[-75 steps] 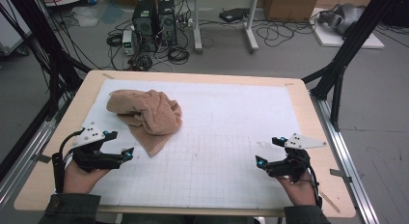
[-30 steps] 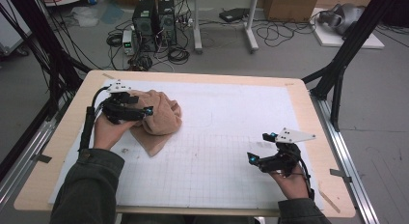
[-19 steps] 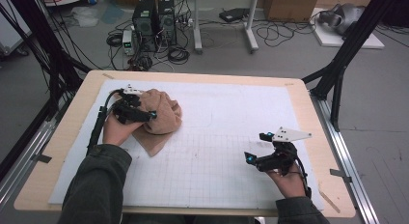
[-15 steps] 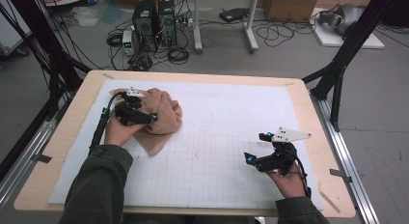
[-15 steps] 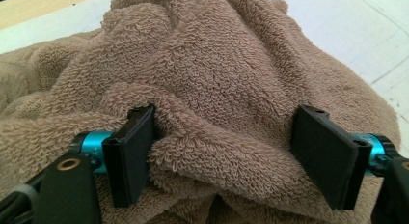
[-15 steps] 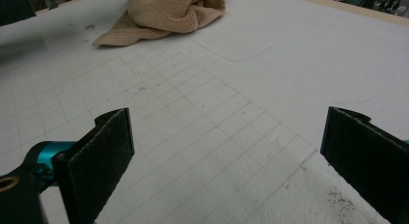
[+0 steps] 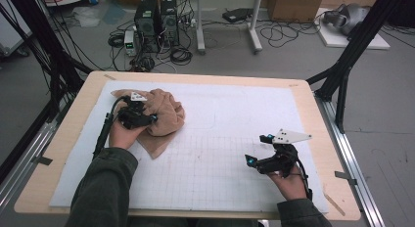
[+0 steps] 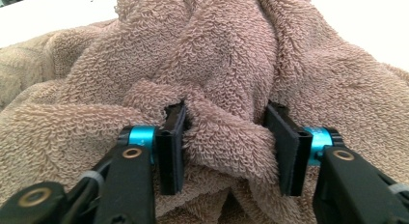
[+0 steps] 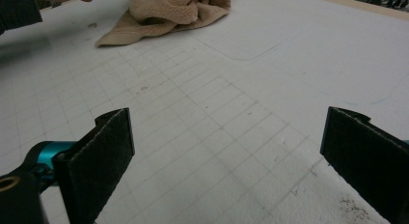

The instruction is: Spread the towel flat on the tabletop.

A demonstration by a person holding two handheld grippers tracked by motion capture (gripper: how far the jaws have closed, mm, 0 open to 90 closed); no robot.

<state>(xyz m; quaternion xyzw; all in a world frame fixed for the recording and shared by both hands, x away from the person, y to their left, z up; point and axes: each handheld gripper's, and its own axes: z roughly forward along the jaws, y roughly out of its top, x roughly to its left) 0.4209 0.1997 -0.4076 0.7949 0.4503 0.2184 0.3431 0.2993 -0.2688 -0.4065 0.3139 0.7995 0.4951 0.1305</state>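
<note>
A crumpled tan towel (image 7: 169, 114) lies at the back left of the white grid mat (image 7: 235, 109). My left gripper (image 7: 150, 120) is pressed down into it from the left. In the left gripper view the jaws have just been closing, and a thick fold of the towel (image 8: 217, 64) is bunched between the two pads with both touching it; the left gripper (image 8: 226, 147) is shut on that fold. My right gripper (image 7: 250, 161) hovers low over the mat at the front right, open, with nothing between its pads. The right gripper (image 9: 226, 151) faces the towel (image 9: 178, 9) far ahead.
The mat covers a wooden table (image 7: 313, 119) with metal rails along both sides. Black frame posts (image 7: 342, 65) rise at the back corners. Computers and cables sit on the floor behind the table. Bare gridded mat lies between the two grippers.
My left hand has travelled from the front left of the mat to the towel and sunk into it, and its jaws have closed on a fold. The right gripper has shifted slightly left.
</note>
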